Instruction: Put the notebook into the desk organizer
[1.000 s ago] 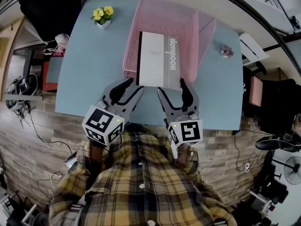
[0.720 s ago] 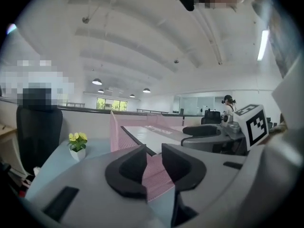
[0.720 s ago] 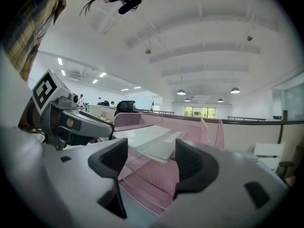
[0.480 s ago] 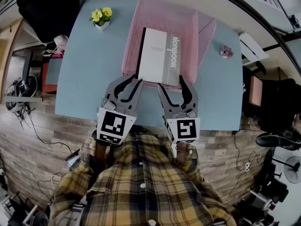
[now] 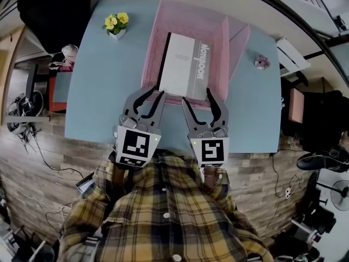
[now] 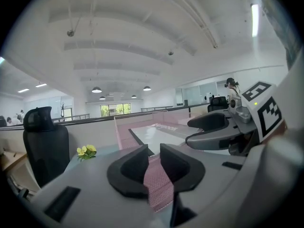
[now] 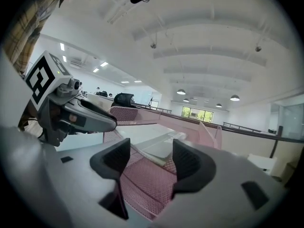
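The white and grey notebook lies flat inside the pink mesh desk organizer on the blue table. My left gripper is at the organizer's front left corner. Its jaws have just been closing, and in the left gripper view they stand narrow, with the gripper shut on the pink mesh of the front rim. My right gripper is at the front right. Its jaws have closed a little but remain wide; the gripper straddles the mesh rim without touching it. The notebook lies beyond.
A small pot of yellow flowers stands at the table's far left, and a small pink ornament sits at the right. A black chair stands behind the left corner. The table's near edge runs just under both grippers.
My left gripper has rolled upright, shifted right to the organizer's front corner, and narrowed its jaws onto the mesh. The right gripper has hardly moved and its jaws have narrowed slightly.
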`<action>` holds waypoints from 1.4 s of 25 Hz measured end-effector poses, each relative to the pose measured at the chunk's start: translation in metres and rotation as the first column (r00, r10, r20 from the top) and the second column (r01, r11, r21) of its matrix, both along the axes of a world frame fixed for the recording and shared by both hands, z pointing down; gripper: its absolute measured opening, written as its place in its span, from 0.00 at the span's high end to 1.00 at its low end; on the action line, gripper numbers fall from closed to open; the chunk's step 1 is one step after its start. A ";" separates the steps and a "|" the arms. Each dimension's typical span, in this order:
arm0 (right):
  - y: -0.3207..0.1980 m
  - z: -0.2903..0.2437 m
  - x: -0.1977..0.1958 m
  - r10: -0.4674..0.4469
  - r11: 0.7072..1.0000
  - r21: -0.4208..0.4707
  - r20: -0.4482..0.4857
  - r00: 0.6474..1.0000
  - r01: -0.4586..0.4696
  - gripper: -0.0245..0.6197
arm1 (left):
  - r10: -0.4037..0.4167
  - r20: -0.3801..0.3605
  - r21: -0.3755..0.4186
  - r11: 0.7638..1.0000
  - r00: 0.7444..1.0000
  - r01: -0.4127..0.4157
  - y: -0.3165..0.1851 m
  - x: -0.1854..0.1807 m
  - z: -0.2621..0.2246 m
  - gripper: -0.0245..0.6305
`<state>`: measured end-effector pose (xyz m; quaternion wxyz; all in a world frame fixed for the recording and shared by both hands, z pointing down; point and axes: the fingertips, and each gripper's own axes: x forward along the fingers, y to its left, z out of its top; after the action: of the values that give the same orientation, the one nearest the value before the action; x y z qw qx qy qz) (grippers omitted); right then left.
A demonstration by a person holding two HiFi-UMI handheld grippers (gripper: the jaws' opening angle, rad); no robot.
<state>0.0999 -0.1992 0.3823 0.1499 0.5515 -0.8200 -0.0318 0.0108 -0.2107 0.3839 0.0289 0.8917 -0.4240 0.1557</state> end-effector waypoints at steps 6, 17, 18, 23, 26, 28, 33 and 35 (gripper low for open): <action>0.002 0.004 0.005 0.006 1.000 -0.010 0.019 1.000 -0.006 0.52 | 0.007 -0.011 0.000 1.000 1.000 -0.007 0.002 0.000 -0.001 0.85; 0.004 -0.004 0.006 -0.001 1.000 0.011 0.068 0.998 0.000 0.52 | -0.004 -0.056 0.007 1.000 0.998 0.005 0.003 -0.004 -0.006 0.85; 0.006 -0.005 0.006 0.000 1.000 0.012 0.072 0.997 -0.001 0.52 | -0.004 -0.059 0.007 1.000 0.998 0.005 0.004 -0.005 -0.007 0.85; 0.017 -0.009 0.013 0.004 1.000 0.012 0.090 0.996 -0.005 0.52 | -0.013 -0.075 0.019 1.000 0.997 0.015 0.013 -0.008 -0.014 0.85; 0.025 -0.014 0.017 0.007 1.000 0.021 0.106 0.994 -0.009 0.52 | -0.022 -0.085 0.028 0.999 0.996 0.024 0.020 -0.012 -0.020 0.85; 0.033 -0.017 0.020 0.007 1.000 0.022 0.120 0.993 -0.010 0.52 | -0.030 -0.096 0.031 0.999 0.995 0.033 0.027 -0.016 -0.023 0.85; 0.053 -0.017 0.025 0.001 1.000 0.004 0.162 0.987 -0.002 0.52 | -0.046 -0.131 0.013 0.999 0.990 0.048 0.046 -0.026 -0.026 0.85; 0.062 -0.014 0.027 0.001 1.000 -0.010 0.175 0.985 0.000 0.53 | -0.046 -0.140 -0.003 0.999 0.989 0.046 0.054 -0.029 -0.023 0.85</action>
<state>0.1268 -0.1374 0.3680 0.0798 0.5517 -0.8300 0.0208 -0.0179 -0.1564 0.3605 0.0620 0.8905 -0.4413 0.0920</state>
